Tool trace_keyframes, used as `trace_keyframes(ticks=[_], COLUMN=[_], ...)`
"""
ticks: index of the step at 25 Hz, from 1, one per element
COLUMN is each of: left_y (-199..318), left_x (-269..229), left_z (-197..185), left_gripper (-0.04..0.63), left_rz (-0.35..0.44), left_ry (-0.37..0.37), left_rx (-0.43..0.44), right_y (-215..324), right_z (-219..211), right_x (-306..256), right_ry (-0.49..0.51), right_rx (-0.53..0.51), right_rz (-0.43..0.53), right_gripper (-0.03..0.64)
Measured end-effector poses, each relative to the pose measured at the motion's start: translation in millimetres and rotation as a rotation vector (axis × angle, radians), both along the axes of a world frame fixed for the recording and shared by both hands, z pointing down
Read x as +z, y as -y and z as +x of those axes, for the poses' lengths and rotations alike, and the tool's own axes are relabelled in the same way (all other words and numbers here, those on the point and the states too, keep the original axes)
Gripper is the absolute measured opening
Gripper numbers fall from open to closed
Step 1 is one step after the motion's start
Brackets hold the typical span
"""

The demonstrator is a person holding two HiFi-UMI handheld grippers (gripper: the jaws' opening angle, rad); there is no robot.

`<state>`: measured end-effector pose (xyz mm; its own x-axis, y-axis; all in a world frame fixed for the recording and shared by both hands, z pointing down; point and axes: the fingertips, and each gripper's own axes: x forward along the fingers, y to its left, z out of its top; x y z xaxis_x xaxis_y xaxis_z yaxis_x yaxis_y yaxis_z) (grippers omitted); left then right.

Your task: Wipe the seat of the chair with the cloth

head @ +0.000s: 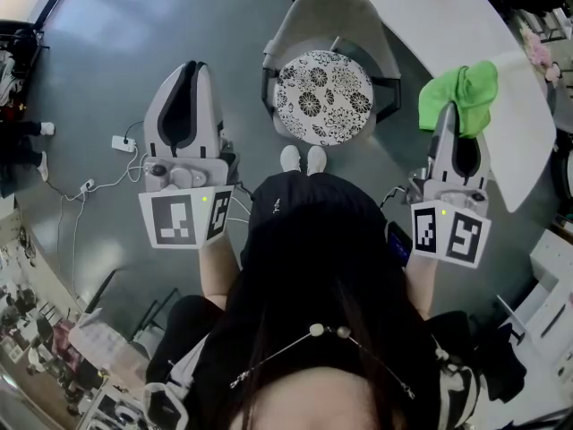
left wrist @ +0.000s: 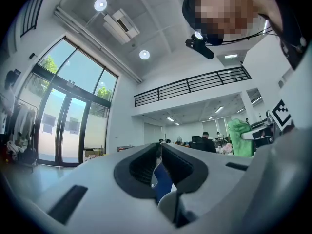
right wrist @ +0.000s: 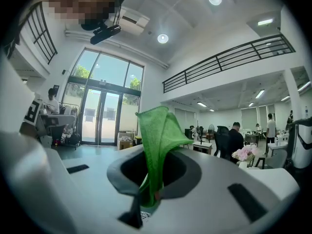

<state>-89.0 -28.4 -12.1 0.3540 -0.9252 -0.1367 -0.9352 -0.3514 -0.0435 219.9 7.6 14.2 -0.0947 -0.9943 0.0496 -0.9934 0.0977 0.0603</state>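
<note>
**Cloth in the right jaws, chair seat untouched**

From my remote station, I see both grippers raised side by side ahead of the person's body, marker cubes nearest the person and jaws pointing away. A bare forearm (head: 215,271) leads up to each.

The left gripper (head: 191,68) is clenched: in its own view the two dark pads of the left gripper (left wrist: 160,147) meet at their tips with nothing between them.

The right gripper (head: 450,119) grasps the green cloth (head: 461,92). In the right gripper view the cloth (right wrist: 158,140) is pinched deep between the pads and stands up past the tips in a folded peak. From the head view it bunches over and beyond the jaw tips.

The chair (head: 327,16) stands on the floor between the two grippers, slightly ahead of their tips. Its round black-and-white patterned seat (head: 322,97) lies right of the left jaws and left of the right jaws, well apart from the cloth. The person's white shoes (head: 303,159) stand just beside the seat's near edge. A white table (head: 448,25) runs beyond the right jaws.
</note>
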Motion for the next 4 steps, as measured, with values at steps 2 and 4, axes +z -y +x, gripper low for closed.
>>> trace_keyframes(ticks=[2, 4], left_y=[-0.7, -1.6], left_x=[0.1, 0.2], left_z=[1.8, 2.8], left_gripper=[0.037, 0.037], left_rz=[-0.001, -0.002], left_ry=[0.0, 0.0], left_rx=[0.004, 0.006], right_y=[-1.4, -3.0], right_z=[-0.4, -1.2], right_x=[-1.5, -3.2], right_ry=[-0.014, -0.028], right_rx=[0.002, 0.002], right_rz=[0.002, 0.004], right_gripper=[0.044, 0.044])
